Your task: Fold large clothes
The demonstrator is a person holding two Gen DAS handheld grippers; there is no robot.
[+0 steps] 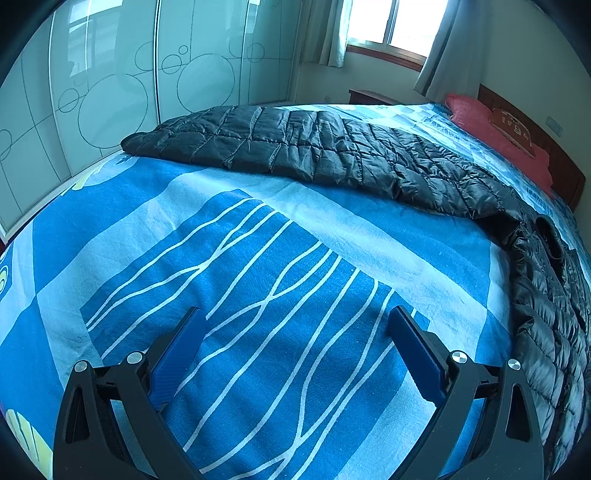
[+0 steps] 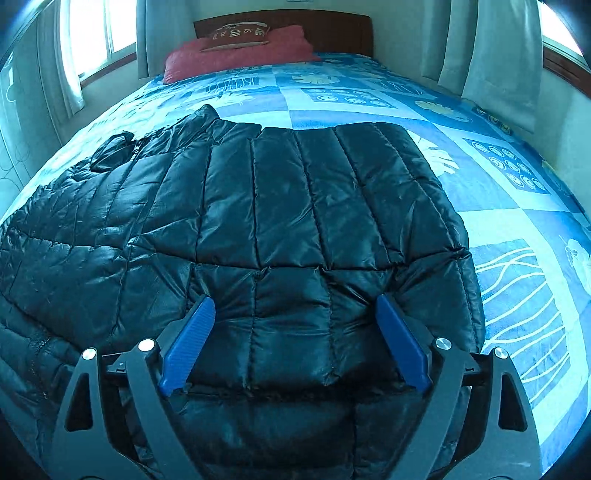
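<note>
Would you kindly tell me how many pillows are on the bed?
2: a red pillow by the headboard, and a smaller brown cushion resting on it; others could be hidden.

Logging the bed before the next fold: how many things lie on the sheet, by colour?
Black: 1, the jacket
Red: 1, the pillow
Tan with writing: 1, the small cushion on the pillow
Total: 3
</note>
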